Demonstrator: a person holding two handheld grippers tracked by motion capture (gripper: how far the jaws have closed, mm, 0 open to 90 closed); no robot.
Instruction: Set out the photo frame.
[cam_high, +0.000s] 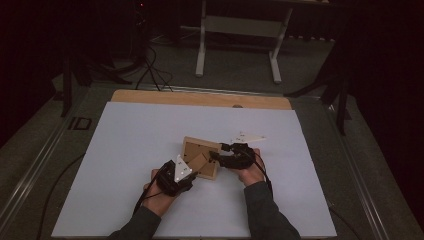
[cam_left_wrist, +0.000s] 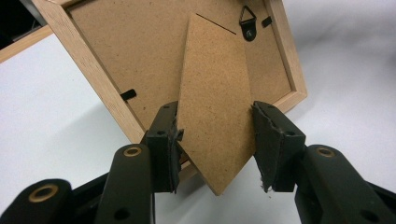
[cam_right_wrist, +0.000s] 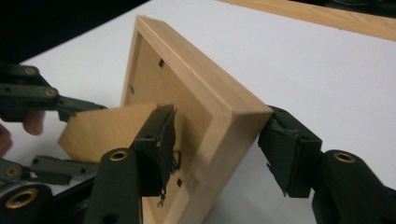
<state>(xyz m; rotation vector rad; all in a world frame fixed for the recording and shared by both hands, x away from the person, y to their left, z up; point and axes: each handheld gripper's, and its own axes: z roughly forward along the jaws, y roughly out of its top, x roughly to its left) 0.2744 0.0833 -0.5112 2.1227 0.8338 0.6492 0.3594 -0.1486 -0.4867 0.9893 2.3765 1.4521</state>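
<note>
Presently, nearest me: my left gripper (cam_left_wrist: 215, 140), jaws about half open, pads clamping the fold-out stand (cam_left_wrist: 215, 107) by its two edges. Next: my right gripper (cam_right_wrist: 219, 149), jaws straddling the picture frame's (cam_right_wrist: 205, 93) wooden edge, gaps visible, no firm hold. Frame lies mid-table on the white sheet (cam_high: 150, 130), back facing me. Stand swung out, I judge; setting upright remains.

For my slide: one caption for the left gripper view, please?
Left gripper clamps the stand flap of a wooden picture frame.
</note>
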